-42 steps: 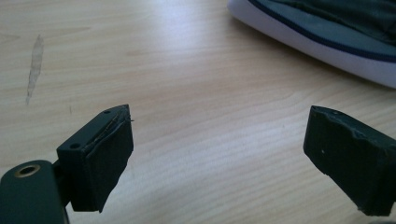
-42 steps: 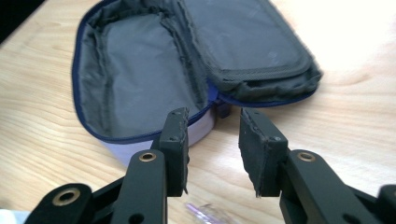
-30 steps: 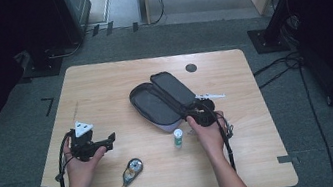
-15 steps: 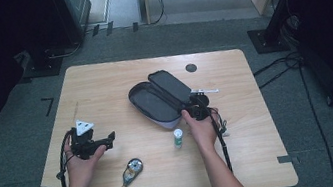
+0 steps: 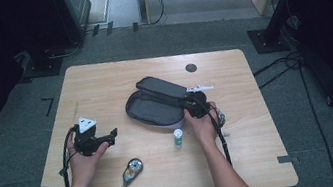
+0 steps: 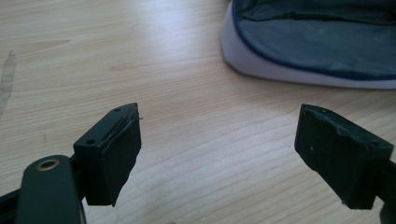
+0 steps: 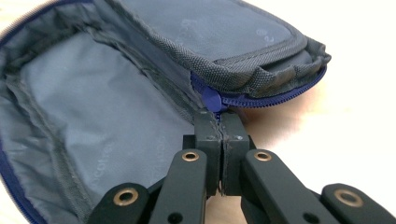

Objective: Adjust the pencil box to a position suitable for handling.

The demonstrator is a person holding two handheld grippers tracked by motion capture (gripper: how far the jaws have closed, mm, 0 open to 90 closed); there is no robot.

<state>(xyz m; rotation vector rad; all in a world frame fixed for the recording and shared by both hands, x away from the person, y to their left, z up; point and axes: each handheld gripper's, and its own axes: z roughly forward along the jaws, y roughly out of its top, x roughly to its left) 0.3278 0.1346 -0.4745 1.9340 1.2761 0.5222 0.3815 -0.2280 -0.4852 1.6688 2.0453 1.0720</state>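
Observation:
An open grey pencil case (image 5: pixel 154 108) with a blue zipper lies at the middle of the table, its lid folded back. My right gripper (image 5: pixel 189 105) is at the case's right end. In the right gripper view its jaws have just closed and are shut (image 7: pixel 221 123) on the blue zipper pull (image 7: pixel 211 100), with the grey lining (image 7: pixel 93 116) behind. My left gripper (image 5: pixel 112 135) is held above the table, left of the case. Its jaws have just closed a little but stay open (image 6: pixel 219 154) with nothing between them, and the case's edge (image 6: pixel 317 42) lies beyond.
A small white bottle with a green cap (image 5: pixel 178 137) stands just in front of the case. A small grey and yellow gadget (image 5: pixel 132 169) lies near the table's front edge. A black round spot (image 5: pixel 191 68) marks the far side of the tabletop.
My right gripper has shifted slightly towards the case's end and closed there. The left hand has stayed where it was.

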